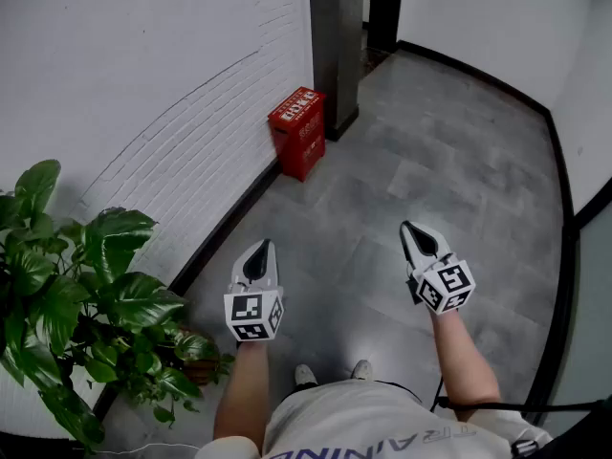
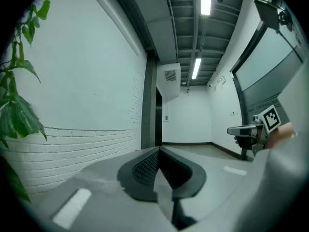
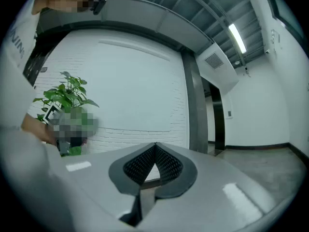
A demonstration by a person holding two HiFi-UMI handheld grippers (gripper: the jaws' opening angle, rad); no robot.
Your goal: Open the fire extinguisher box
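The fire extinguisher box (image 1: 297, 130) is a red, upright cabinet with white lettering on its top and front, too small to read. It stands on the floor, its back against the white brick wall (image 1: 143, 84), and its lid looks flat and shut. Whether there is a catch or handle on it cannot be made out.

Just beyond the box rises a dark grey pillar (image 1: 337, 36), and past that is a dark doorway (image 1: 385, 8). The floor (image 1: 430, 161) stretching from the box toward the person is grey tile, edged by a black skirting (image 1: 229, 223) along the foot of the wall. Well short of the box, against the same wall, is a leafy green plant (image 1: 86, 295), with its pot mostly hidden under the leaves and cut off by the frame edge.

The left gripper (image 1: 261, 249) and right gripper (image 1: 409, 229) are both held in the air well back from the box, pointing roughly toward it. In each gripper view the two ribbed pads meet at the tips, so both jaws are closed with nothing held between them. Each gripper's own body fills the lower part of its view
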